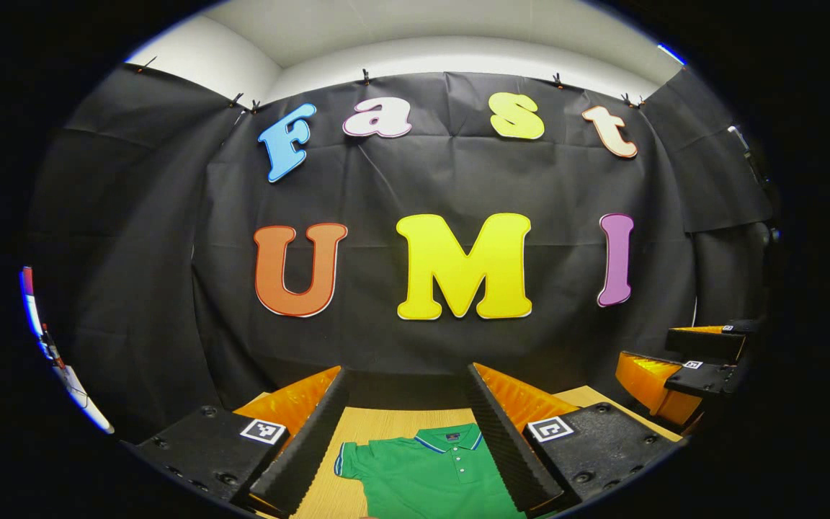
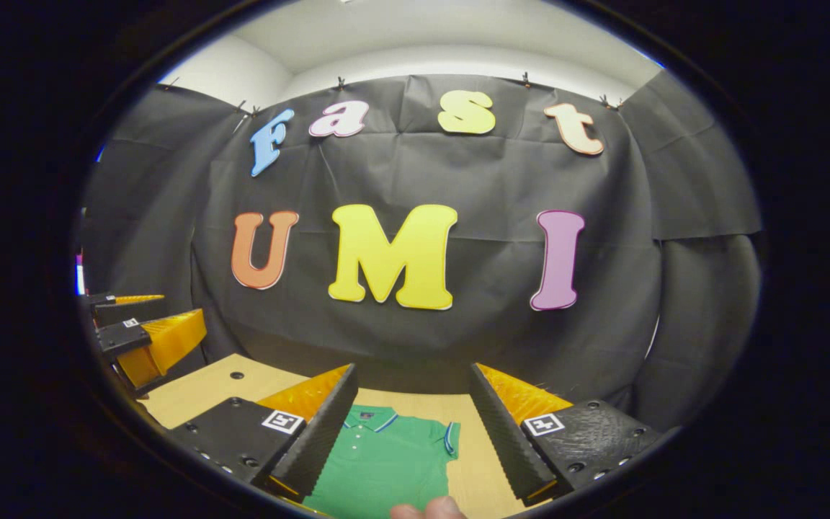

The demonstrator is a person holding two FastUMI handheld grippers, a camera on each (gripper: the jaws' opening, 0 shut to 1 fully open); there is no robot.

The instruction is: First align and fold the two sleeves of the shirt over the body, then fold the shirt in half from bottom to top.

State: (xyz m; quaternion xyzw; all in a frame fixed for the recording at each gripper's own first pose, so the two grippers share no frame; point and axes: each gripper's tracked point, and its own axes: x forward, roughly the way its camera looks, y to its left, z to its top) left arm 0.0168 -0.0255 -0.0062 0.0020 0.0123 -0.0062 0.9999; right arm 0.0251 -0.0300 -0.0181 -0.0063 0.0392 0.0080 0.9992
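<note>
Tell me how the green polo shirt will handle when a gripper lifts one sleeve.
The green polo shirt lies flat and thin on the wooden table, so it's probably limp: a lifted sleeve should drape and drag the body. Its collar looks somewhat stiffer. The cloth may slide on the smooth top.

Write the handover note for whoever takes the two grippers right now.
Left gripper: fingers open, holding nothing, raised over the table.
Right gripper: fingers open, holding nothing, raised likewise.
Green polo shirt lies flat on the table, collar toward the booth wall, both short sleeves spread out.
A fingertip shows at the shirt's near edge in the right gripper view.
Done: nothing folded.
Left: fold both sleeves over the body, then fold bottom to top.
</note>
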